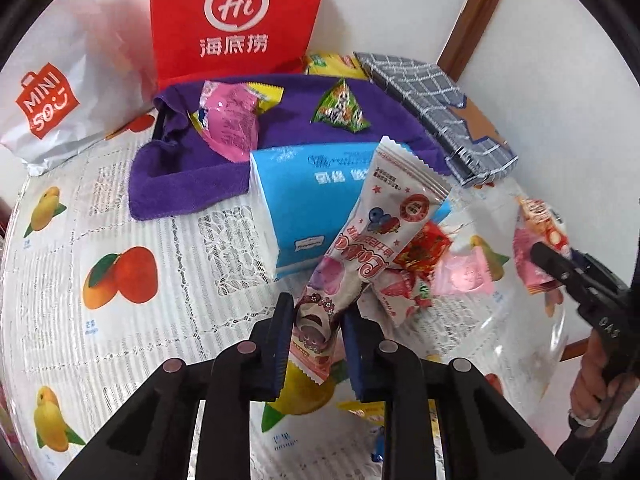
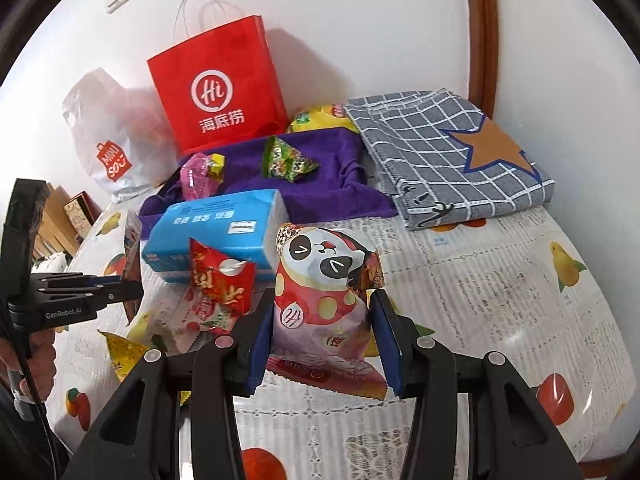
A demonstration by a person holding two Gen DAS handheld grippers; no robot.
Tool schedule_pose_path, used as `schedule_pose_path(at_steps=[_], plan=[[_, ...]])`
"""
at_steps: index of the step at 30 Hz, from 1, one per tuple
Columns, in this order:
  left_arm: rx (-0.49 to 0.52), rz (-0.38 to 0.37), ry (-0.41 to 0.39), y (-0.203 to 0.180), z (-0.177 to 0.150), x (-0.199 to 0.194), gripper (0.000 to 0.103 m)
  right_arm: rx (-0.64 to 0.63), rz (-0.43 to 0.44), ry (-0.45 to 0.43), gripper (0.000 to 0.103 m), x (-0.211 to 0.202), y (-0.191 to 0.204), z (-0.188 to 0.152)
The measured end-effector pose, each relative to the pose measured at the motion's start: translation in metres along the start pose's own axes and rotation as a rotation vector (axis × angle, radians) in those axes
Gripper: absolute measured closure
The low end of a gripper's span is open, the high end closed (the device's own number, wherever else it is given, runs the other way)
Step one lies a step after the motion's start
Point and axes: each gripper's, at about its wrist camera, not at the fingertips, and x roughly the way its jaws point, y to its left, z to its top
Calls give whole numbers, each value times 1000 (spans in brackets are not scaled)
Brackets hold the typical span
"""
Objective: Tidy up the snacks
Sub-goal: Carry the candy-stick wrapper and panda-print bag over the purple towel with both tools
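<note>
Between left gripper (image 1: 318, 320) jaws, long wrapper (image 1: 372, 236); right gripper's (image 2: 322, 322), panda packet (image 2: 326, 284), bottom hidden.

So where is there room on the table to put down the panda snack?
Bare tablecloth lies right of the panda snack, in front of the grey checked cloth. The left is crowded: red packet, blue tissue pack, purple towel.

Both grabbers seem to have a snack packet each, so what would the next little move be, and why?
Probably carry the long pink packet, pinched in the left gripper, forward onto the purple towel and let go. Two snacks already lie there, so it looks like the collecting spot. The right gripper grips the panda packet.
</note>
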Motion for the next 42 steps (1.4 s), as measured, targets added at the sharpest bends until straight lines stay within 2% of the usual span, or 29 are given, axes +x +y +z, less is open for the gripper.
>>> schedule_pose_path(at_steps=[12, 19, 23, 35, 42], plan=[[-45, -21, -104, 3, 28, -43, 80, -73, 40, -34, 57, 1, 31, 32], [-51, 13, -152, 6, 58, -57, 80, -99, 100, -33, 58, 15, 50, 77], [-41, 34, -177, 7, 81, -63, 80, -107, 100, -37, 58, 27, 57, 107], [-99, 63, -196, 33, 156, -39, 80, -165, 132, -90, 58, 70, 73, 195], [-124, 66, -201, 48, 190, -17, 80, -171, 158, -105, 58, 98, 78, 230]])
